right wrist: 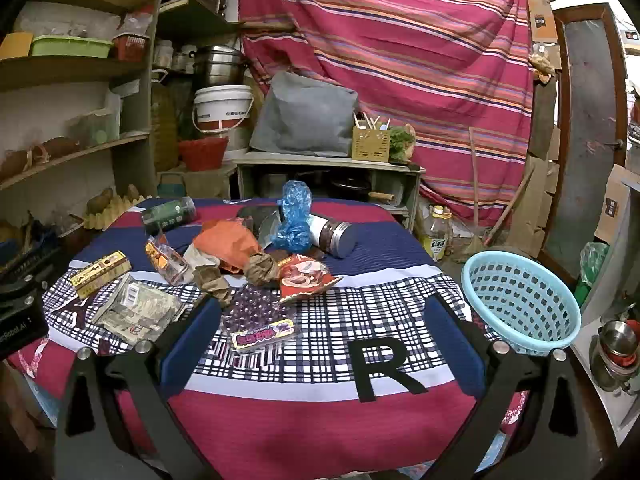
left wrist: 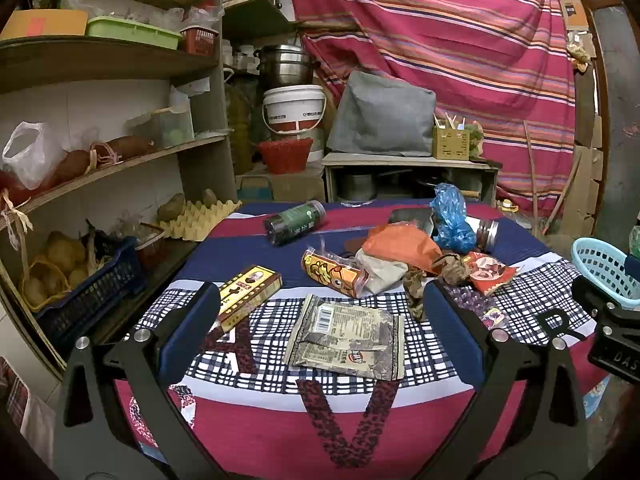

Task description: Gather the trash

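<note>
Trash lies scattered on a cloth-covered table (left wrist: 280, 412): a grey-brown snack packet (left wrist: 348, 336), a yellow box (left wrist: 248, 296), an orange wrapper in clear plastic (left wrist: 332, 272), orange paper (left wrist: 396, 248), a blue plastic bag (left wrist: 450, 216), a red snack bag (right wrist: 306, 276), a purple bead packet (right wrist: 256, 316), a green jar (left wrist: 294, 222) on its side and a metal-lidded jar (right wrist: 332, 234). A light blue basket (right wrist: 520, 300) stands at the table's right edge. My left gripper (left wrist: 320, 320) hangs open above the grey-brown packet. My right gripper (right wrist: 320, 324) is open over bare cloth, beside the bead packet.
Wooden shelves (left wrist: 112, 60) with produce, tubs and a dark blue crate (left wrist: 92, 296) line the left side. Behind the table stand a low cabinet (left wrist: 408, 176), a white bucket (left wrist: 294, 108) and a striped curtain (left wrist: 440, 40). An oil bottle (right wrist: 438, 236) stands on the floor at the right.
</note>
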A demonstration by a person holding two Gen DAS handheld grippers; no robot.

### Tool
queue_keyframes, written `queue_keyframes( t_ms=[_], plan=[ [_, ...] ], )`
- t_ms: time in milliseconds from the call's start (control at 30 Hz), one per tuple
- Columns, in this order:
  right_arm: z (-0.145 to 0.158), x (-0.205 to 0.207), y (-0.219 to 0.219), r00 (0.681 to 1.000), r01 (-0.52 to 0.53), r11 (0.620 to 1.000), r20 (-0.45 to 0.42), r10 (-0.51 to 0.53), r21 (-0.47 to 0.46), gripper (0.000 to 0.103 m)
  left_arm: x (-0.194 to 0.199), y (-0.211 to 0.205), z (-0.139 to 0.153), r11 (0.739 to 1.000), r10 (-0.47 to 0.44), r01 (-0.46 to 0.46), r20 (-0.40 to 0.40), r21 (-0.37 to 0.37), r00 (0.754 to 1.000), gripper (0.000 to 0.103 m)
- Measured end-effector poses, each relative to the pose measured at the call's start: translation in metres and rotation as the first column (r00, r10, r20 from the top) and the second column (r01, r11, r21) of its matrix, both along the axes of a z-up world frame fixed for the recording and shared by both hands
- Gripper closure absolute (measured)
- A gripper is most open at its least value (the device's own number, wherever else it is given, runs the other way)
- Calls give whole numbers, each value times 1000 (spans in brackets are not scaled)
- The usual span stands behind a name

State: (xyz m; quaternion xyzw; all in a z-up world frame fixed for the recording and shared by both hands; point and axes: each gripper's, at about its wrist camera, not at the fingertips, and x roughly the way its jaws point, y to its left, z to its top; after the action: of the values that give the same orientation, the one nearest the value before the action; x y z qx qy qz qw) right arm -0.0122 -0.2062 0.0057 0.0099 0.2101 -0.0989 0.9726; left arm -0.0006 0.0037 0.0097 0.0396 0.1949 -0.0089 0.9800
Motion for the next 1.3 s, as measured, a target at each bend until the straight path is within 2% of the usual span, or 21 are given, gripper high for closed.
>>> queue_keyframes(
  t_ms=[1300],
  plan=[
    [0, 0, -1, 1000, 2, 1000, 4, -2, 5, 4, -1, -3, 8, 1000, 2, -2, 12, 5, 1000, 5]
  ],
)
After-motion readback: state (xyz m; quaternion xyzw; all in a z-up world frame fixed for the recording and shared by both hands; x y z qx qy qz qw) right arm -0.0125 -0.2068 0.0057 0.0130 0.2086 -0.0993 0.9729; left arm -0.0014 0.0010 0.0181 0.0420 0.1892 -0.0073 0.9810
